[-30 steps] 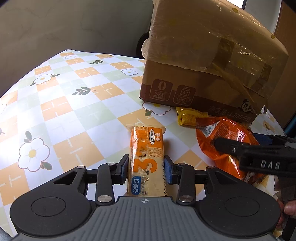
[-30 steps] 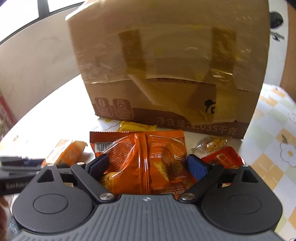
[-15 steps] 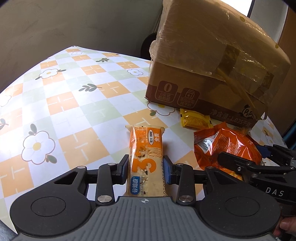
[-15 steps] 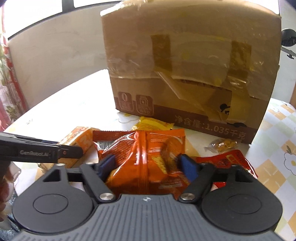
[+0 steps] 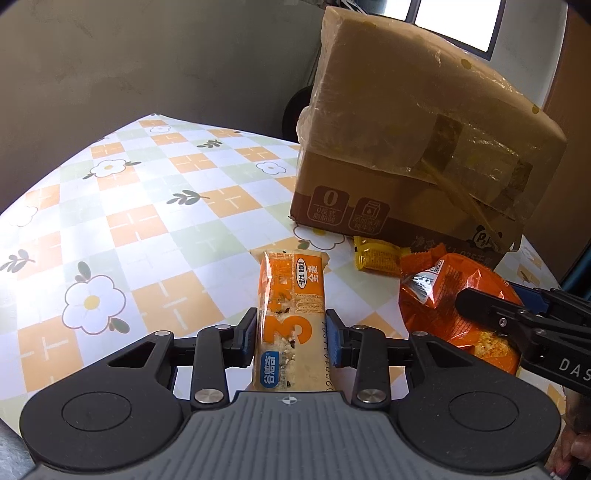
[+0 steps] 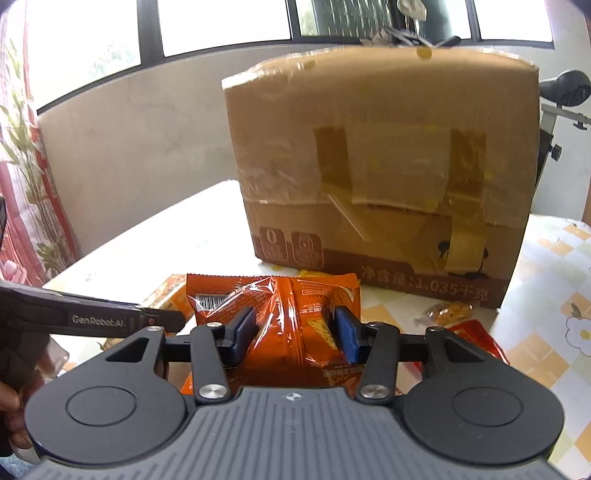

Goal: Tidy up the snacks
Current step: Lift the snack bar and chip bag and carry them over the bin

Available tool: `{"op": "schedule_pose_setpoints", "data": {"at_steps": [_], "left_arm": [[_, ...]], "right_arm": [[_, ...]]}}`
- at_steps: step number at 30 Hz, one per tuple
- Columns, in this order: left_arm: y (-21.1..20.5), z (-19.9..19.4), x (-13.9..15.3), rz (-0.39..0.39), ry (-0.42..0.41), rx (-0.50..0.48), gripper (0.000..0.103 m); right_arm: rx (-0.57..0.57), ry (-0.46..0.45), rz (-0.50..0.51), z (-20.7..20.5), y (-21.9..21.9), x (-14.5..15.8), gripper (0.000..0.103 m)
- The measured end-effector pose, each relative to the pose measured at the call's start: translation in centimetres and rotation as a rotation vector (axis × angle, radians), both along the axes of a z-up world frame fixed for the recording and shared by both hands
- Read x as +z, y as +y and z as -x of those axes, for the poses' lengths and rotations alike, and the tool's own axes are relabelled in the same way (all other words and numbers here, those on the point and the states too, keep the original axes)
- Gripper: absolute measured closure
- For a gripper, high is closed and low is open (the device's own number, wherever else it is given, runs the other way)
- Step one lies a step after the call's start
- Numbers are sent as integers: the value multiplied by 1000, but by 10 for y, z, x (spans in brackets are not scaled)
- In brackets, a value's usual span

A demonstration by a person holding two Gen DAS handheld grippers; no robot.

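- Black plastic fingers with blue pads on the left gripper are clamped on the lower half of a long orange-and-cream cracker bar packet, whose far end points toward the box, held above the tablecloth.
- Blue pads on the right gripper pinch a crinkled glossy orange snack bag at its middle; from the left wrist view the same bag hangs just right of the bar packet, well clear of it.
- Under both lies a vinyl tablecloth of orange, green and white checks with white flowers.
- Right of the orange bag, a flat red foil packet rests on the cloth, partly hidden by the gripper.
- Just beyond it sits a small clear wrapper with yellow-brown pieces inside, possibly nuts; the view is too blurred to be sure.
- A small yellow snack packet lies on the cloth close against the foot of the box.
- Farthest stands a large brown cardboard box, wrapped in clear tape, with brown printing along its lower edge.
- Behind it are a pale wall and bright windows.
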State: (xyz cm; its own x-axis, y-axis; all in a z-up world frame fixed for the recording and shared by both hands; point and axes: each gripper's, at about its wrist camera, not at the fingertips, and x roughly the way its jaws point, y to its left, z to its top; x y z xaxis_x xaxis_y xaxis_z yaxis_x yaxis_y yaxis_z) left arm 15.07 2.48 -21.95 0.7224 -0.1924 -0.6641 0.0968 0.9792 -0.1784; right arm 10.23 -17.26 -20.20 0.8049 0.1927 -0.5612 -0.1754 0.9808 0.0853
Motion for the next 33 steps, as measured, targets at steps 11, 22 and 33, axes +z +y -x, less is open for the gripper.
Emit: {"op": "schedule_pose_setpoints", "data": {"at_steps": [11, 22, 33], "left_arm": [[2, 23, 36, -17, -137, 11, 64], [3, 21, 111, 0, -345, -9, 64], [-19, -21, 178, 24, -478, -41, 64]], "right_arm": [[-1, -112, -37, 21, -2, 23, 53], [18, -331, -40, 24, -1, 78, 53], [3, -488, -34, -19, -27, 146, 53]]}}
